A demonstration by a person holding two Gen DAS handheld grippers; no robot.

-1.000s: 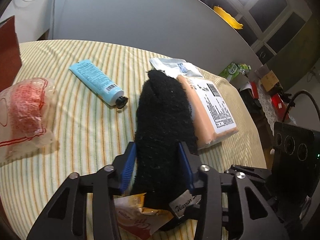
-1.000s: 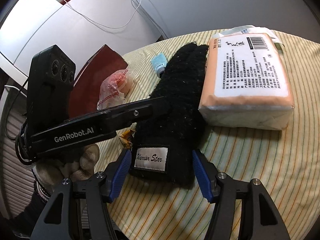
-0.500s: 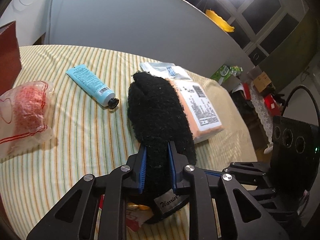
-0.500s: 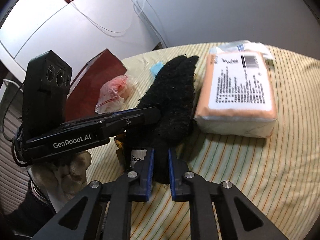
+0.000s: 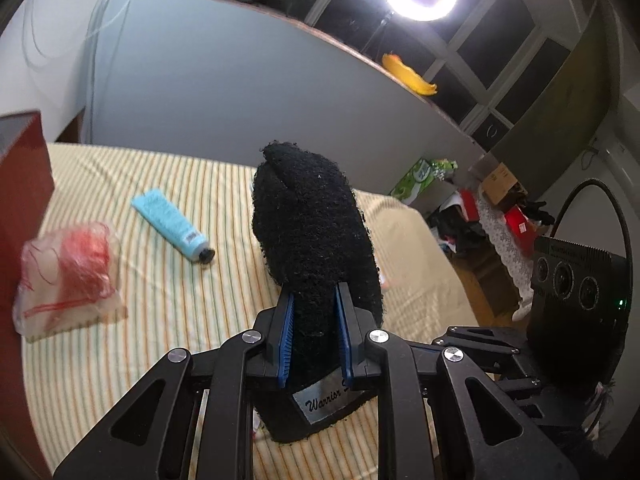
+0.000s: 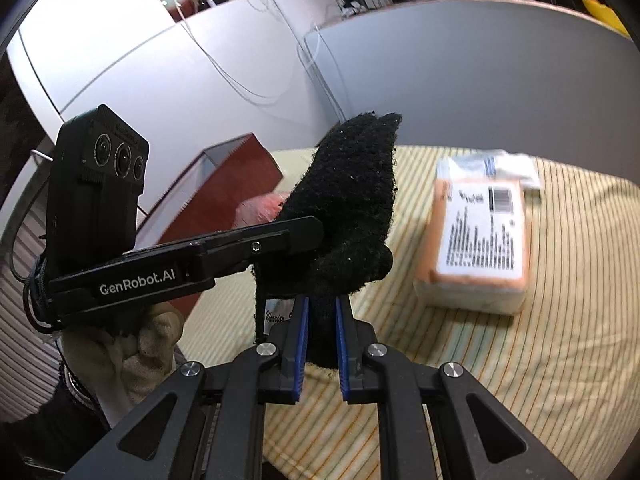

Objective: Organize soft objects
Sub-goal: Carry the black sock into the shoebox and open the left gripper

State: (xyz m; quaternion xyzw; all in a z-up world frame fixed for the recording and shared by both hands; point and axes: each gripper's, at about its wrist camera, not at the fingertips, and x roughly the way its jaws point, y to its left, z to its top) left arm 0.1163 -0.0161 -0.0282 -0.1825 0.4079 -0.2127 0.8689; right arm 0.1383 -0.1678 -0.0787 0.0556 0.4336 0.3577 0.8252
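Hand-held grippers, one in each hand, are both clamped on a black fuzzy glove. From the left wrist view, the left hand-held gripper (image 5: 314, 336) has its blue pads pressed into the glove (image 5: 316, 240) near the cuff, just above a silver label reading "Warrior". From the right wrist view, the right hand-held gripper (image 6: 320, 338) pinches the same glove's lower edge, while the other tool reaches in from the left of that picture, held by a hand in a pale work glove (image 6: 124, 348). A second ago both sets of pads stood wide on either side of the glove as it lay flat; since then they have closed and the glove has come up off the striped table (image 5: 120, 360), its fingertips now standing against the grey wall behind. That suggests the pick-up is done and carrying the glove to its place comes next. Left on the table are a light blue tube (image 5: 170, 224), a clear bag with red contents (image 5: 68, 276), and an orange packet with a white printed label (image 6: 480, 236). A dark red box (image 6: 224, 196) stands at the table's edge, perhaps the destination, though that cannot be told.
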